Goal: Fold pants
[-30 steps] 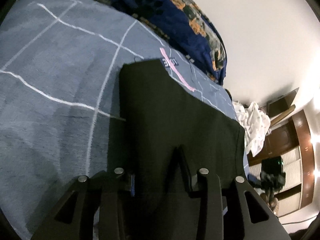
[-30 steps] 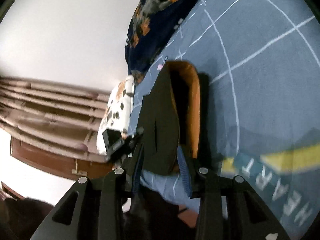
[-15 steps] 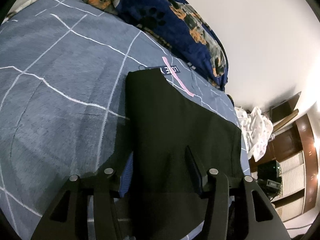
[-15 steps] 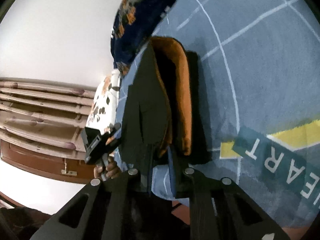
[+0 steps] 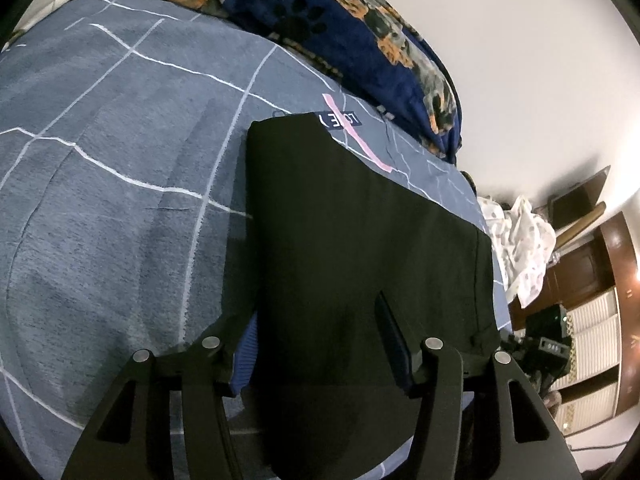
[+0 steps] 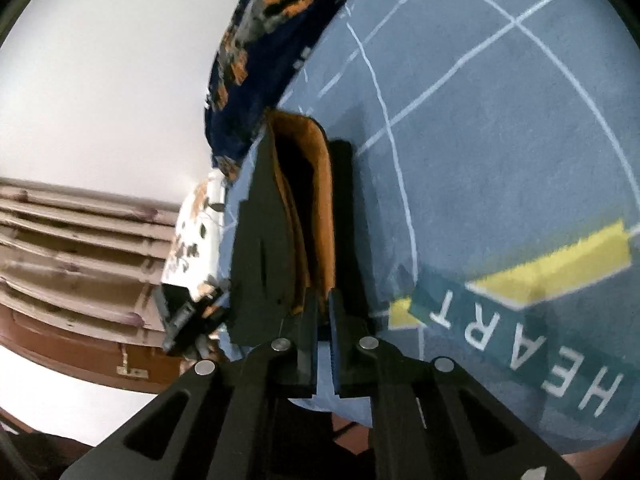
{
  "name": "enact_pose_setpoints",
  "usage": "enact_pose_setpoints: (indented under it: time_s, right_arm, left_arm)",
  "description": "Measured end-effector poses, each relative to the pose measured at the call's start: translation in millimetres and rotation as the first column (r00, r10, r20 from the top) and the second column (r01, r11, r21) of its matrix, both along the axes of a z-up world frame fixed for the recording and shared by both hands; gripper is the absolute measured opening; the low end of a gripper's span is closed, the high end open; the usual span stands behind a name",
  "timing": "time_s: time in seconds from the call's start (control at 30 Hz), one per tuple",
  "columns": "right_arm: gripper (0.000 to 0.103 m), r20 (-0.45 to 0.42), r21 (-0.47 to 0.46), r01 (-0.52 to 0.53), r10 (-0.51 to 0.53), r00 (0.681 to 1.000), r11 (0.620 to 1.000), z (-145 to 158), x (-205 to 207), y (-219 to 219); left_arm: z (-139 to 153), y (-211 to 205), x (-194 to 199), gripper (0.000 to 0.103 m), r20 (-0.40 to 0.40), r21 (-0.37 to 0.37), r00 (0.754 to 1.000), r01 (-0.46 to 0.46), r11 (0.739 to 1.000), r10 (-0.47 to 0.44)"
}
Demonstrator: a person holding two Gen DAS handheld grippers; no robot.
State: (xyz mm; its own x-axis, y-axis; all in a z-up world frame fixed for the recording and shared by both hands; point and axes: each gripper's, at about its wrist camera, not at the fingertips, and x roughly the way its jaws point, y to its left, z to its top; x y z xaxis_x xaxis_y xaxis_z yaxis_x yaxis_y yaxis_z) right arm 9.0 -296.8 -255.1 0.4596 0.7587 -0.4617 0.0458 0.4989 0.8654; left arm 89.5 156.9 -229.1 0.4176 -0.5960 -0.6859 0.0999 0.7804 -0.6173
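Observation:
The black pants (image 5: 344, 248) lie folded on the blue-grey bedspread (image 5: 104, 184). In the left wrist view my left gripper (image 5: 320, 340) is open, with its two fingers spread across the near edge of the pants. In the right wrist view the pants (image 6: 264, 256) show edge on, with an orange inner lining (image 6: 316, 208) between the black layers. My right gripper (image 6: 323, 316) has its fingers nearly closed, pinching the near orange edge of the pants.
A dark blue dog-print blanket (image 5: 360, 24) lies along the bed's far edge by the white wall. A white spotted cloth (image 5: 520, 240) and brown cabinets (image 5: 588, 280) stand past the bed. The bedspread carries a yellow stripe and "HEART" lettering (image 6: 520, 344).
My right gripper's fingers have closed from wide apart to a narrow pinch on the pants' edge. My left gripper has stayed open and the view has shifted slightly over the pants.

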Motion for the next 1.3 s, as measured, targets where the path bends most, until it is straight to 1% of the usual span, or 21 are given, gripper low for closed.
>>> enact_pose_setpoints:
  time_s: [0.03, 0.1, 0.13, 0.17, 0.23, 0.33, 0.37, 0.4, 0.43, 0.47, 0.53, 0.67, 0.77, 0.83, 1.03, 1.1, 1.13, 1.2, 1.23, 1.27, 1.3]
  right_arm:
    - [0.014, 0.006, -0.017, 0.002, -0.002, 1.000, 1.000, 3.8, 2.2, -0.1]
    - [0.036, 0.004, -0.051, -0.005, 0.005, 1.000, 0.999, 8.1, 8.7, 3.1]
    - [0.059, -0.005, -0.069, -0.004, 0.004, 1.000, 0.998, 8.4, 12.9, 5.4]
    - [0.066, -0.008, -0.071, -0.003, 0.003, 1.000, 0.997, 8.3, 17.2, 7.8]
    - [0.066, -0.007, -0.070, -0.018, 0.017, 1.000, 0.997, 8.9, 26.1, 14.6]
    - [0.066, -0.029, -0.152, -0.048, 0.044, 0.999, 0.987, 8.8, 38.8, 29.4]
    - [0.055, -0.027, -0.153, -0.064, 0.061, 0.998, 0.986, 8.6, 40.7, 34.4]
    - [0.042, -0.021, -0.158, -0.082, 0.080, 0.997, 0.984, 9.8, 41.4, 40.0]
    - [0.021, -0.022, -0.190, -0.094, 0.092, 0.996, 0.977, 11.2, 41.5, 44.9]
    - [0.017, -0.023, -0.224, -0.097, 0.095, 0.995, 0.970, 13.1, 41.7, 48.9]
    - [0.014, -0.018, -0.180, -0.091, 0.090, 0.996, 0.979, 12.5, 41.1, 48.2]
    - [0.013, -0.013, -0.088, -0.102, 0.101, 0.995, 0.991, 10.9, 40.8, 53.9]
    - [0.013, -0.024, -0.086, -0.085, 0.083, 0.996, 0.993, 3.9, 39.2, 47.4]
    - [0.013, -0.046, -0.052, -0.060, 0.058, 0.997, 0.997, -5.1, 37.9, 36.9]
    - [0.013, -0.047, -0.082, -0.069, 0.065, 0.997, 0.994, -5.9, 39.0, 38.9]
    - [0.016, -0.032, -0.120, -0.076, 0.073, 0.997, 0.990, -1.9, 39.2, 42.1]
    - [0.020, -0.028, -0.152, -0.071, 0.068, 0.997, 0.986, 1.4, 39.2, 43.7]
    - [0.027, -0.023, -0.154, -0.064, 0.061, 0.998, 0.986, 4.6, 41.0, 43.1]
    - [0.035, -0.020, -0.153, -0.059, 0.057, 0.998, 0.987, 5.9, 42.2, 41.6]
    - [0.046, -0.018, -0.167, -0.052, 0.049, 0.999, 0.985, 7.6, 43.6, 39.4]
    - [0.052, -0.016, -0.190, -0.045, 0.042, 0.999, 0.981, 9.5, 44.8, 38.3]
  left_arm:
    - [0.0, 0.6, -0.1, 0.056, 0.001, 0.000, 1.000, -0.002, 1.000, 0.002]
    - [-1.8, 1.4, 0.8, 0.060, -0.006, -0.005, 1.000, -0.011, 1.000, 0.011]
    - [-3.3, 2.6, 1.3, 0.060, -0.012, -0.012, 1.000, -0.018, 1.000, 0.018]
    - [-4.7, 4.2, 1.3, 0.060, -0.017, -0.021, 1.000, -0.026, 0.999, 0.026]
    - [-6.2, 7.2, 0.6, 0.061, -0.018, -0.032, 0.999, -0.035, 0.999, 0.034]
    - [-6.0, 9.9, 0.6, 0.061, -0.020, -0.023, 0.999, -0.036, 0.999, 0.035]
    - [-5.6, 10.7, 0.5, 0.061, -0.019, -0.023, 0.999, -0.035, 0.999, 0.035]
    - [-5.0, 11.9, -0.1, 0.061, -0.016, -0.023, 0.999, -0.036, 0.999, 0.036]
    - [-4.5, 13.1, -0.1, 0.061, -0.014, -0.020, 0.999, -0.037, 0.999, 0.037]
    - [-4.4, 14.7, 0.0, 0.061, -0.014, -0.018, 0.999, -0.040, 0.999, 0.039]
    - [-5.0, 17.5, 0.1, 0.062, -0.015, -0.020, 0.999, -0.047, 0.999, 0.046]
    - [-9.6, 24.9, 0.8, 0.062, -0.030, -0.038, 0.997, -0.075, 0.996, 0.074]
    - [-10.2, 26.3, 0.5, 0.062, -0.031, -0.042, 0.996, -0.079, 0.996, 0.078]
    - [-9.0, 23.4, -0.3, 0.062, -0.025, -0.027, 0.998, -0.067, 0.997, 0.066]
    - [-7.4, 17.6, -1.9, 0.064, -0.009, 0.001, 0.999, -0.046, 0.999, 0.046]
    - [-7.1, 19.6, -1.8, 0.064, -0.012, -0.002, 0.999, -0.045, 0.999, 0.045]
    - [-7.1, 20.6, -2.0, 0.064, -0.012, -0.002, 0.999, -0.045, 0.999, 0.045]
    - [-6.2, 22.5, -1.1, 0.064, -0.011, -0.005, 0.999, -0.048, 0.999, 0.048]
    - [-5.7, 24.3, -1.3, 0.064, -0.009, -0.010, 0.999, -0.048, 0.999, 0.048]
    - [-4.9, 25.5, -1.5, 0.064, -0.005, -0.013, 0.999, -0.046, 0.999, 0.046]
    - [-3.3, 26.0, -1.6, 0.064, 0.001, -0.011, 0.999, -0.043, 0.999, 0.043]
